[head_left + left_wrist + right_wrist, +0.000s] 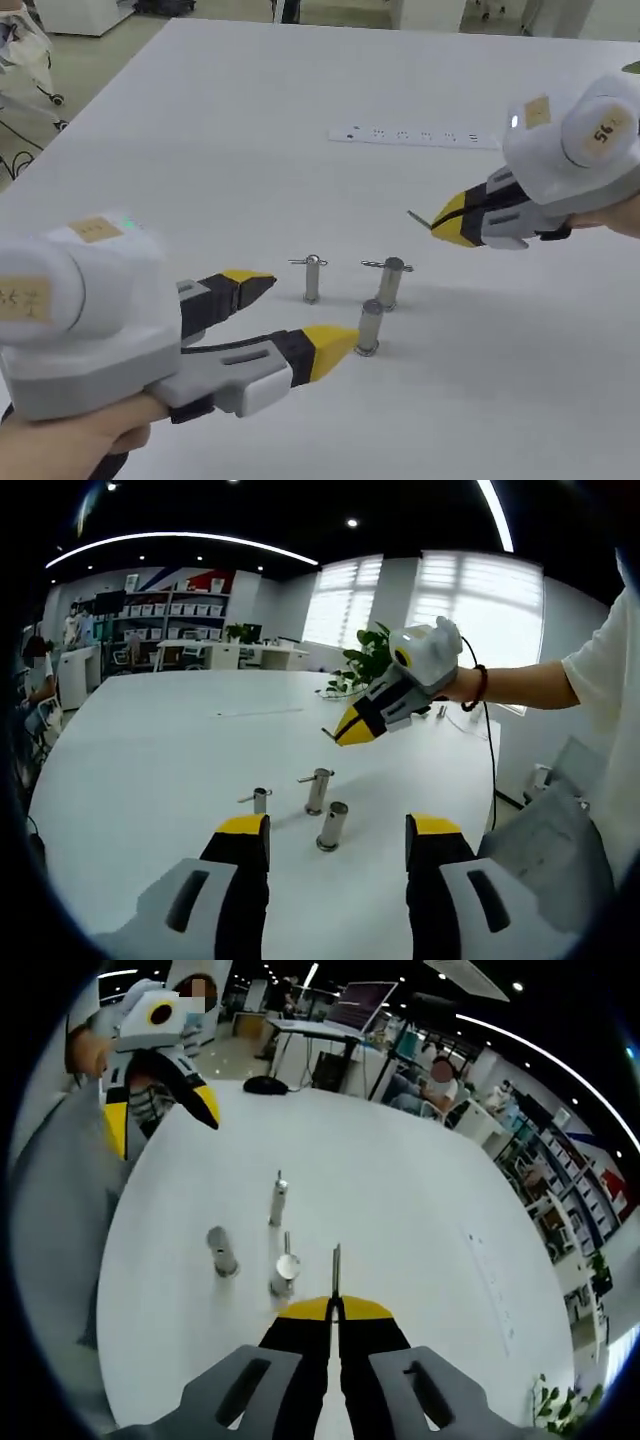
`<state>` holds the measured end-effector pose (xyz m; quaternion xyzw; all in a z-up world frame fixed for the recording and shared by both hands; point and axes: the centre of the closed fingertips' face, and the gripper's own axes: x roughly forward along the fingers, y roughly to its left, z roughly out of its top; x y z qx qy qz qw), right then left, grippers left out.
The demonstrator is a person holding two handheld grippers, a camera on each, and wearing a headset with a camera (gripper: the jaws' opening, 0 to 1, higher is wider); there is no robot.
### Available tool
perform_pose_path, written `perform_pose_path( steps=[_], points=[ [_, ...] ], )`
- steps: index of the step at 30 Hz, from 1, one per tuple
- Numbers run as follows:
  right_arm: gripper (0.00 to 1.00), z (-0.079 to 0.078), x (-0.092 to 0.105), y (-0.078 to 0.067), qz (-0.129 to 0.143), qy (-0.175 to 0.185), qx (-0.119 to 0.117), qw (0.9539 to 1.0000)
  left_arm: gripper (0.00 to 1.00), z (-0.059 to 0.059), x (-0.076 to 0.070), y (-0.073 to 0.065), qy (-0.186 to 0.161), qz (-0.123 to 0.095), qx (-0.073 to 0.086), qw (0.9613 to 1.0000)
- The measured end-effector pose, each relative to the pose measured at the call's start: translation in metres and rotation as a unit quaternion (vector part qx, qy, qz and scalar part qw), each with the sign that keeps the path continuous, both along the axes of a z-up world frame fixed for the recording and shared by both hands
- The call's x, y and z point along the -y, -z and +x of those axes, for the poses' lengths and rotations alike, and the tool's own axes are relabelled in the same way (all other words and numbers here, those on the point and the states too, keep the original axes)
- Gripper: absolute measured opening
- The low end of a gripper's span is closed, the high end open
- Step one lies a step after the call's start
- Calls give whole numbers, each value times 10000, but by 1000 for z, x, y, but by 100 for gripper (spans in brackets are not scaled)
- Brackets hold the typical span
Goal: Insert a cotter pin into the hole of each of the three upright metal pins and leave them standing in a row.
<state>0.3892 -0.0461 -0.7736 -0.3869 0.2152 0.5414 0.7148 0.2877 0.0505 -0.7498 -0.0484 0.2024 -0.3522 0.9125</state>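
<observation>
Our left gripper (310, 311), jaws open, hovers by the bare near pin (369, 328). To the right, our right gripper (437, 225) clamps a cotter pin (418, 218) in its jaws. A power strip (415, 135) lies far back.

White table (200, 150), three upright metal pins (369, 327), white power strip (415, 136)

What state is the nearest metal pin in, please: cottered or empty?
Empty: the nearest metal pin stands upright, nothing crossing its top.
</observation>
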Motion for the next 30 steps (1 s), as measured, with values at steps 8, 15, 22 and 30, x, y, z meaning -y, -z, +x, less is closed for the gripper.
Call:
perform_pose_path(
  steps=[8, 15, 22, 30],
  points=[
    [2, -40, -20, -12, 261, -295, -48, 9992, 42, -2, 8, -4, 31, -269, -191, 9995],
    [2, -69, -38, -12, 377, -639, -113, 9972, 34, -1, 12, -10, 28, -595, -353, 9976],
    [2, -89, -47, -7, 314, -946, -122, 9949, 24, -4, 17, -5, 83, -637, -552, 9964],
    [2, -104, -54, -7, 292, -1242, -79, 9918, 18, -10, 24, 0, 135, -752, -782, 9940]
  ],
)
